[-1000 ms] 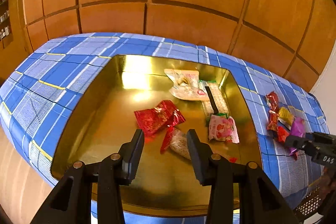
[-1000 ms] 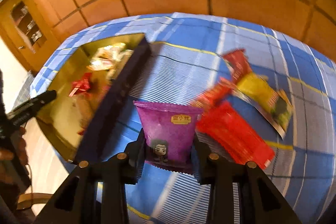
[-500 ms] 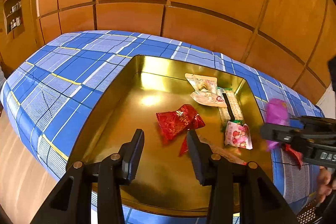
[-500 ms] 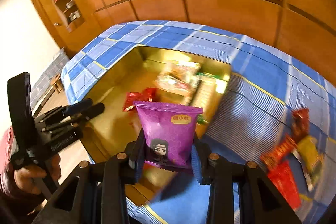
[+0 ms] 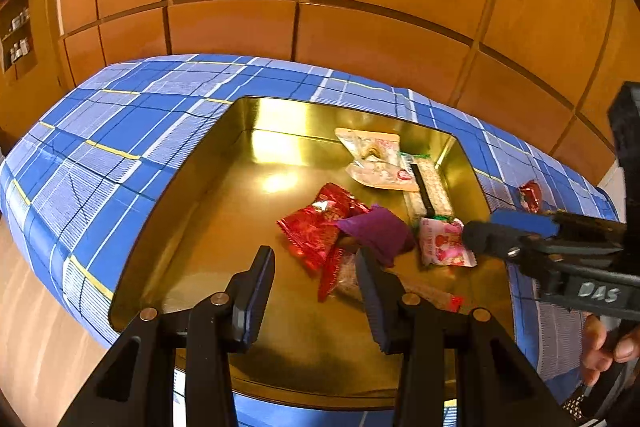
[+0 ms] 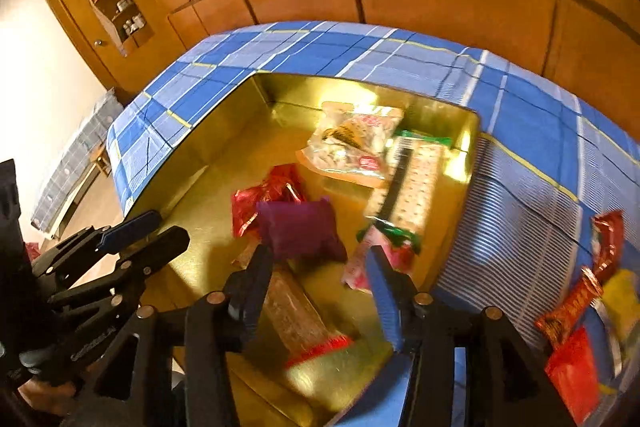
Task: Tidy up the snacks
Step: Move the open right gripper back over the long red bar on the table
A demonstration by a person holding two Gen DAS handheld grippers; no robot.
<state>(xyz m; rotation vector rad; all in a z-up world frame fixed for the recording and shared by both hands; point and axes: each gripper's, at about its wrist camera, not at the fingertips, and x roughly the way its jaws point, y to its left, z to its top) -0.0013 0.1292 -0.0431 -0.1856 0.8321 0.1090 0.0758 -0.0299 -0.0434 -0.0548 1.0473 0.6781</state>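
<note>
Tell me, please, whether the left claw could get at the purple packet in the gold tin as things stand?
Probably yes: the left claw hangs open just short of the purple packet, which lies on top in the tin, nothing covering it.

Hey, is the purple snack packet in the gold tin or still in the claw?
In the tin. The purple packet lies among the red wrappers, beyond the open right claw, whose jaws have just been opening.
</note>
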